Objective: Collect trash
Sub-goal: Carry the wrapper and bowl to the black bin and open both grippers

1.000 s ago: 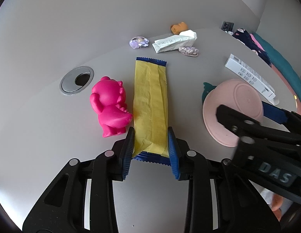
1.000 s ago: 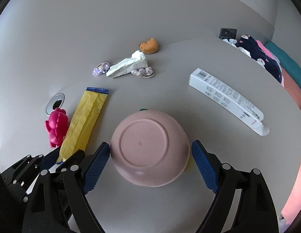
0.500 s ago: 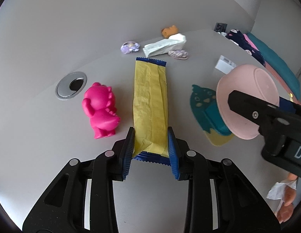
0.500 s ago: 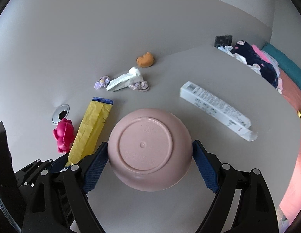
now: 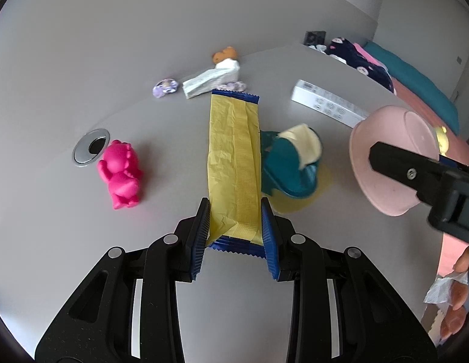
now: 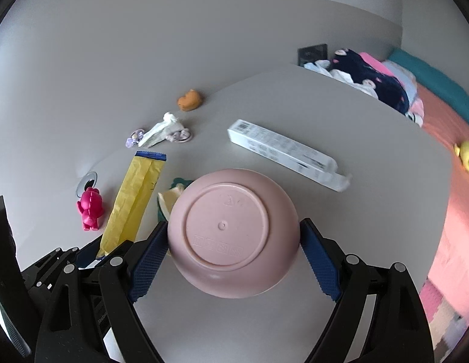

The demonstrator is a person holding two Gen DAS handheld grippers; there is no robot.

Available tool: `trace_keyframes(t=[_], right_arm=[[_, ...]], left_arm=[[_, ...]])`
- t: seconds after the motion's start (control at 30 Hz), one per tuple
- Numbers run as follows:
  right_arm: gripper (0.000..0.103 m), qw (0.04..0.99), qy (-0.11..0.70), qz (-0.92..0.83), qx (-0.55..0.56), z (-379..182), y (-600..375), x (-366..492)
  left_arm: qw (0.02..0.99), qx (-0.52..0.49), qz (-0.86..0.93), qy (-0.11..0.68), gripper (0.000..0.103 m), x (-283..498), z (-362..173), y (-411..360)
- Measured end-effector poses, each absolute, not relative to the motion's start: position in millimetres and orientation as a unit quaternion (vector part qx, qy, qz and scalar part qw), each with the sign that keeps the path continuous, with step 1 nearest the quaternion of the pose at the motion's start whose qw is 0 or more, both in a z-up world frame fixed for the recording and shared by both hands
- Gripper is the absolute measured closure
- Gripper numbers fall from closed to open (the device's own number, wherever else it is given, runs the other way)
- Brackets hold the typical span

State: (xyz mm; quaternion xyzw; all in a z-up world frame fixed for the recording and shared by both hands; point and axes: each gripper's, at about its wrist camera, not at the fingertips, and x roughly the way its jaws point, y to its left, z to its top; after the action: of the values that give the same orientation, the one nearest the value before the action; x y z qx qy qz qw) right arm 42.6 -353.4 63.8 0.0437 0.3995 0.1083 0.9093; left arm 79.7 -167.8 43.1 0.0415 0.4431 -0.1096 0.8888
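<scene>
Yellow wrapper (image 5: 234,163) with blue crimped ends is pinched at its near end by the left gripper (image 5: 236,227), jaws pressed on its two long edges; its long axis runs straight away from the jaws, and it looks raised off the desk (image 5: 162,139). Just right of the wrapper a teal and cream scrap (image 5: 290,160) lies on the desk. Right of that, the right gripper (image 6: 233,242) holds an upturned pink bowl (image 6: 231,233), jaws clamped on its sides. A white carton (image 6: 283,148) lies beyond the bowl; a pink toy (image 5: 121,174) stands left of the wrapper. Bringing wrapper to bowl means swinging it rightward, I judge.
</scene>
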Motion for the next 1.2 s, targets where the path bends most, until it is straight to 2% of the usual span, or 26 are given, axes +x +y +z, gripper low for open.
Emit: trace_keyframes(t=[0.27, 0.7, 1.2], right_arm=[[0.017, 0.918, 0.375, 0.104, 0.077, 79.3, -409.4, 12.2], [0.017, 0.922, 0.364, 0.054, 0.122, 73.5, -521.3, -30.1], [0.017, 0.912, 0.370, -0.044, 0.173, 35.4, -652.2, -72.3]], left_arm=[[0.893, 0.069, -0.122, 0.427, 0.071, 53.7, 63.2, -201.2], [0.888, 0.112, -0.178, 0.408, 0.071, 12.2, 70.7, -298.4], [0.852, 0.171, -0.274, 0.411, 0.071, -32.4, 45.6, -431.0]])
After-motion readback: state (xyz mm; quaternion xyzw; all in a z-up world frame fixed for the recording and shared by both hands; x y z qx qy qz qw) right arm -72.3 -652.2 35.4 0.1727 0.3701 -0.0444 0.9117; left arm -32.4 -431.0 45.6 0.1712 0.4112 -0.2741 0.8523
